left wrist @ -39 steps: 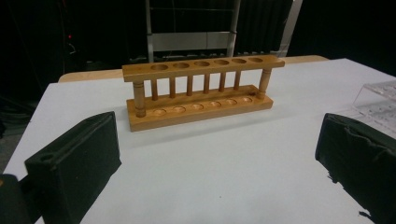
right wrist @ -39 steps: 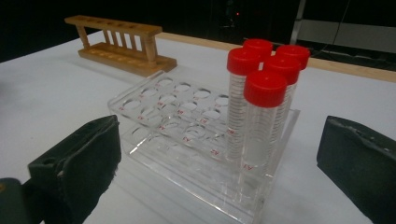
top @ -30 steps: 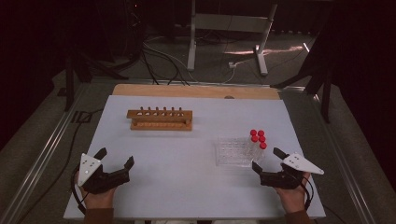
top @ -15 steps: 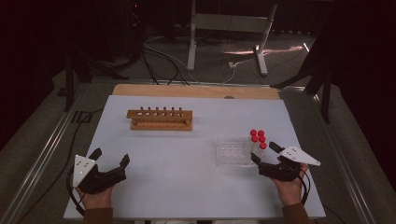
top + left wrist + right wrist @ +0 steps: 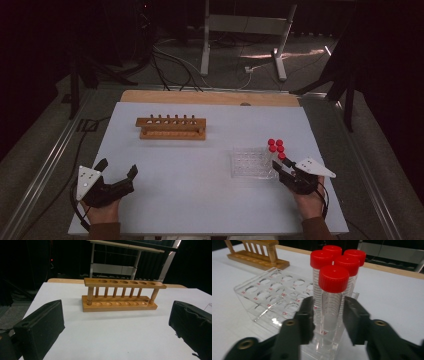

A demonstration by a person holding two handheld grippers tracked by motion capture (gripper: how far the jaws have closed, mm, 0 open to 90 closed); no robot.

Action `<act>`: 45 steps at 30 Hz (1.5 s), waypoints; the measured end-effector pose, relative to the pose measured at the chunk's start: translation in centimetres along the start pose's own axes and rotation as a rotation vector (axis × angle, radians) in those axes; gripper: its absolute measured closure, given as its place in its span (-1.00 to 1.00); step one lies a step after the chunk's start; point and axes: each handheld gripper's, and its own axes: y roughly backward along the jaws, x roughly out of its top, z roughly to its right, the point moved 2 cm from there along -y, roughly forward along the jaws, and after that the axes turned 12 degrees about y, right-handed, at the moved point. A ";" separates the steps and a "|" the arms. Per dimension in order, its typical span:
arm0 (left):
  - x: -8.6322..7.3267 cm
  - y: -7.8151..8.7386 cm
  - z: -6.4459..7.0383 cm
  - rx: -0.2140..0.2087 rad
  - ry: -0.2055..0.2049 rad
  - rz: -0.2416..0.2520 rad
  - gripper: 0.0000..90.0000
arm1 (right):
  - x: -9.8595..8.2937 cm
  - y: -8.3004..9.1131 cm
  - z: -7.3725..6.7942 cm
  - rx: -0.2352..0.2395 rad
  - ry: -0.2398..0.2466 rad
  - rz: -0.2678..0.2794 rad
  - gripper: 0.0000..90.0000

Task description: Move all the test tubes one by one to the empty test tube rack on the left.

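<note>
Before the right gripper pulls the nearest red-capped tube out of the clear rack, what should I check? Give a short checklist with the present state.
1. Right gripper jaws on both sides of the nearest tube: ok.
2. Jaws gripping the tube firmly: cannot tell.
3. Tube upright in the clear rack: ok.
4. Red cap on: ok.
5. Wooden rack holes free: ok.
6. Left gripper open, away from the clear rack: ok.

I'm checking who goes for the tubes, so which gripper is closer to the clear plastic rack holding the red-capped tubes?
Right. The right gripper is at the clear plastic rack, its fingers either side of the nearest red-capped tube. The left gripper is far across the table.
</note>
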 end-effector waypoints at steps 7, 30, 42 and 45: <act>0.0 0.0 -0.2 -0.007 0.027 0.000 -0.98 | 0.1 -0.2 -0.3 -0.035 0.014 -0.015 0.63; -0.2 -0.4 0.0 -0.024 0.017 -0.029 -0.98 | 2.4 1.4 -0.4 -0.061 0.072 0.047 0.65; -0.3 -0.7 0.2 -0.033 0.002 -0.049 -0.98 | 3.7 2.4 -0.1 -0.058 0.065 0.096 0.65; -0.5 -0.8 0.5 -0.034 0.002 -0.060 -0.98 | 3.8 2.5 -0.1 -0.056 0.065 0.102 0.65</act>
